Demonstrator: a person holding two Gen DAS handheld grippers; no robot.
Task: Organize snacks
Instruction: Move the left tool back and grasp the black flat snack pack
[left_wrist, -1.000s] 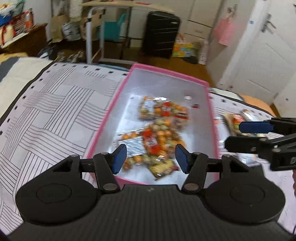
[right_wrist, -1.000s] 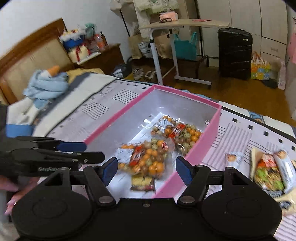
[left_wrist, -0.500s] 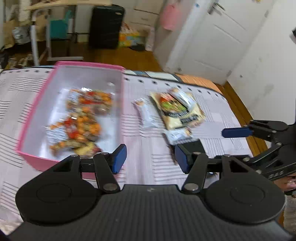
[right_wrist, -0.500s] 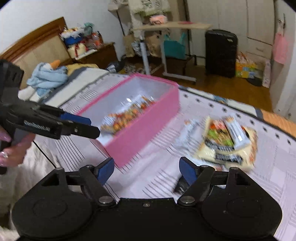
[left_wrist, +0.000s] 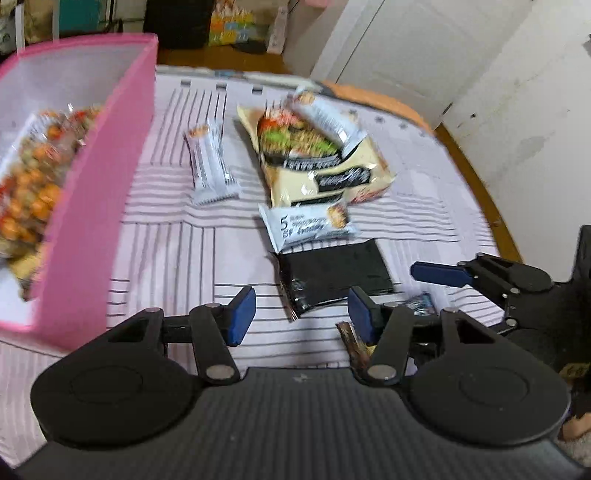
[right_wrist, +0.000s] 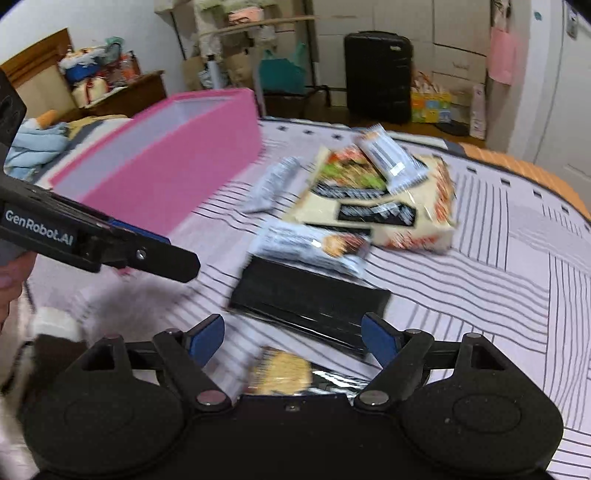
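left tongs (left_wrist: 301, 314) apart, empty | right tongs (right_wrist: 293, 339) apart, empty | black packet (right_wrist: 310, 301) flat on bed just beyond them, right of pink box (left_wrist: 96, 206) | likely light, crinkly, slippery film | pinch near short edge

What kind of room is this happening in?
Most likely a bedroom: the snacks lie on a striped bedspread, a wooden headboard stands at the far left, and a black suitcase sits by the wardrobe doors.
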